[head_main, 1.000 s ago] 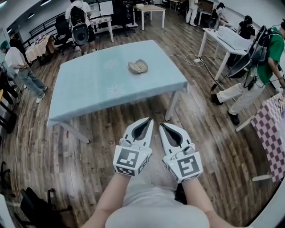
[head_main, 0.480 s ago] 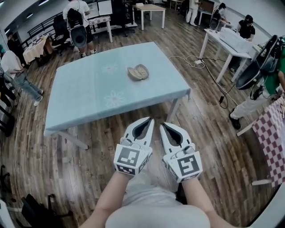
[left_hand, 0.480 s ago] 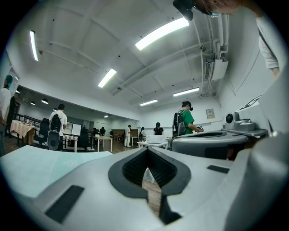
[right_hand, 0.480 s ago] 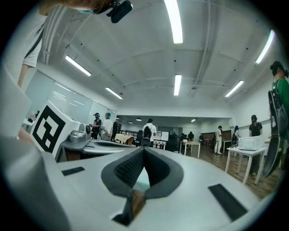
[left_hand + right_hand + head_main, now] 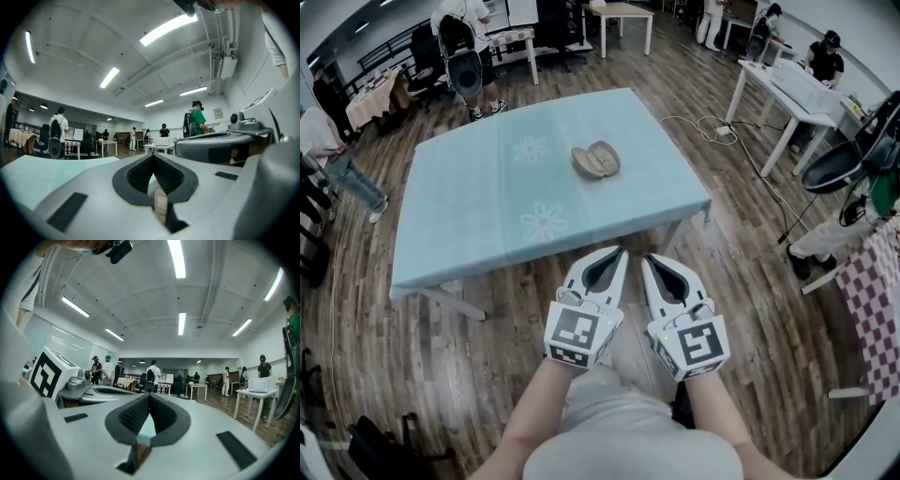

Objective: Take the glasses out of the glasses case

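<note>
The glasses case [image 5: 596, 160] lies on the pale blue bench [image 5: 478, 234], well in from the edge nearest the person and toward the bench's right half. It looks to be lying open with its two shells side by side, though it is too small in the head view to be sure. Whether the glasses sit inside it cannot be made out. Both grippers are well short of the case, on the person's side of it and off the bench, over the wooden floor [image 5: 412, 356]. The left gripper [image 5: 614, 255] and the right gripper [image 5: 649, 259] are held close together and pointing level toward the case. Each gripper's own view shows its jaws closed tip to tip with nothing between them. The step in hand reads as the approach, with nothing touched yet. The next move calls for bringing the grippers over the bench to the case and parting at least one pair of jaws. One gripper will likely have to steady the case while the other takes the frame by a sturdy part. Neither gripper view shows the case, only a strip of bench cloth past the jaws and the room behind.
</note>
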Available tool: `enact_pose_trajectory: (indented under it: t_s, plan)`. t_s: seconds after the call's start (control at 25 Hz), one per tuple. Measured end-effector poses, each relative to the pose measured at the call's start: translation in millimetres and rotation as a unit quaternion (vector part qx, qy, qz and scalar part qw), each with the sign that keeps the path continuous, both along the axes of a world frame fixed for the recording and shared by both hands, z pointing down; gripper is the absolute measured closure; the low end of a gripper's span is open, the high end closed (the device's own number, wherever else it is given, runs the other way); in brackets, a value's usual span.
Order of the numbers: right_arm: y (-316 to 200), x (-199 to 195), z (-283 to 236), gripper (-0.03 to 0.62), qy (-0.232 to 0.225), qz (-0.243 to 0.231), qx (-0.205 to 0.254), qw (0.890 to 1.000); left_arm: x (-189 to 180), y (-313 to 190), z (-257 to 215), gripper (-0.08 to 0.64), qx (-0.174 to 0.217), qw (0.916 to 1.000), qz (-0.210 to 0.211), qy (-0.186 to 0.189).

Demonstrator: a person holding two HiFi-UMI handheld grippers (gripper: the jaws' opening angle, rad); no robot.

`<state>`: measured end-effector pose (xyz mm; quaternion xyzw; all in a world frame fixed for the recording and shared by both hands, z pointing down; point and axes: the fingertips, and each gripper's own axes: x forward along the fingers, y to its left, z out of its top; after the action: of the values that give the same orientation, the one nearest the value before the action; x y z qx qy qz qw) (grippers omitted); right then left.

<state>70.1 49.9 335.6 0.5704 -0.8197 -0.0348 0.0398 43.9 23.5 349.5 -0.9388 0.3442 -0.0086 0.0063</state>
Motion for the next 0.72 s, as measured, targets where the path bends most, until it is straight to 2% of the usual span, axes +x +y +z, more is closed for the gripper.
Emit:
enact_pose_trajectory:
  t_s: [0.36, 0.72]
  plan:
    - [-60.5, 1.2, 1.9, 0.588, -0.005, -0.006, -0.005, 1.000, 1.4, -62.9, -1.8, 0.552, -0.001, 1.0000, 0.003, 0.009]
    - [-111.5, 7.5, 2.3, 0.588, -0.004, 0.013, 0.001, 1.000, 5.6, -109.7, 1.2, 0.552, -0.004, 0.9999, 0.009, 0.014]
